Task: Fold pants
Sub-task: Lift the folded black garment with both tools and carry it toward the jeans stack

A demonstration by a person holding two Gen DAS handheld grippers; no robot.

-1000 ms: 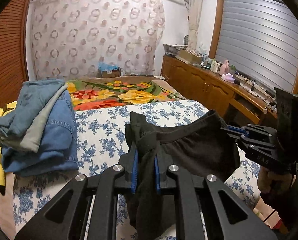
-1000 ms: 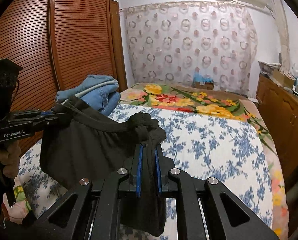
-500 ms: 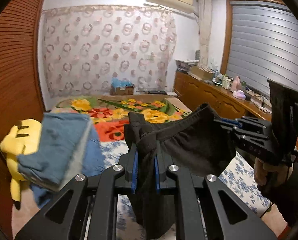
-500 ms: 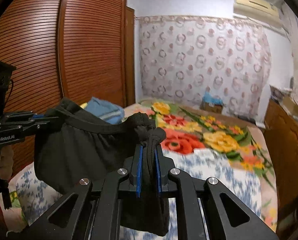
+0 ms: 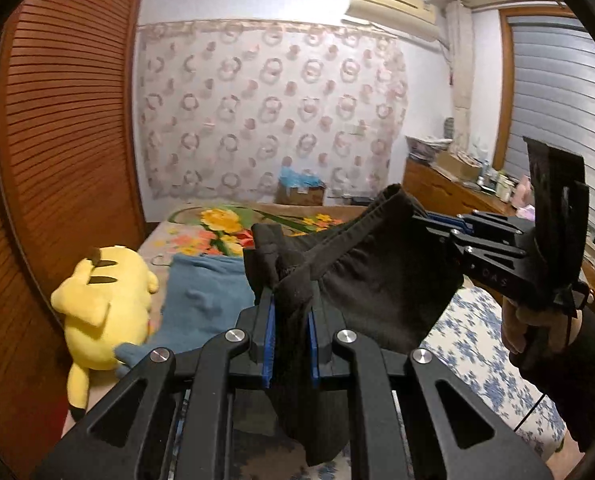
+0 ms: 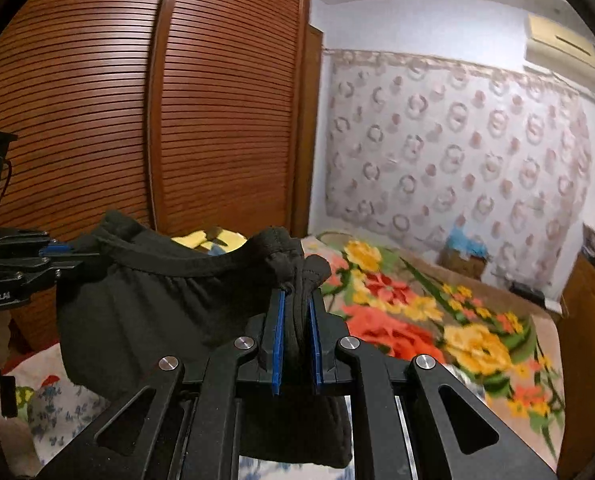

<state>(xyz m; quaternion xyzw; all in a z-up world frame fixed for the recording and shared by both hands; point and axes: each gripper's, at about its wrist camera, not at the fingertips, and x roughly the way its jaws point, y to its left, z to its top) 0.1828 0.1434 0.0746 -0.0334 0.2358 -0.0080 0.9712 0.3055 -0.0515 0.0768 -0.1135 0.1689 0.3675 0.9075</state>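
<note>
**Black pants held aloft by the waistband, both grippers clamped**

The left gripper [image 5: 290,320] is clamped on 1 bunched end of the waistband of the black pants [image 5: 377,288]; the right gripper [image 6: 296,332] is clamped on the other end. In the left wrist view the right gripper sits at 3 o'clock, with the waistband sagging between the 2 and the pants hanging clear above the blue-flowered bedspread [image 5: 469,344]. A yellow plush toy [image 5: 97,304] and blue folded clothes [image 5: 201,300] lie at 9 o'clock.

To do this step well, I judge both grips should hold firm, the hands spread apart until the waistband is taut and level, and the legs hang untwisted before lowering onto bare bedspread, away from the pile.
</note>
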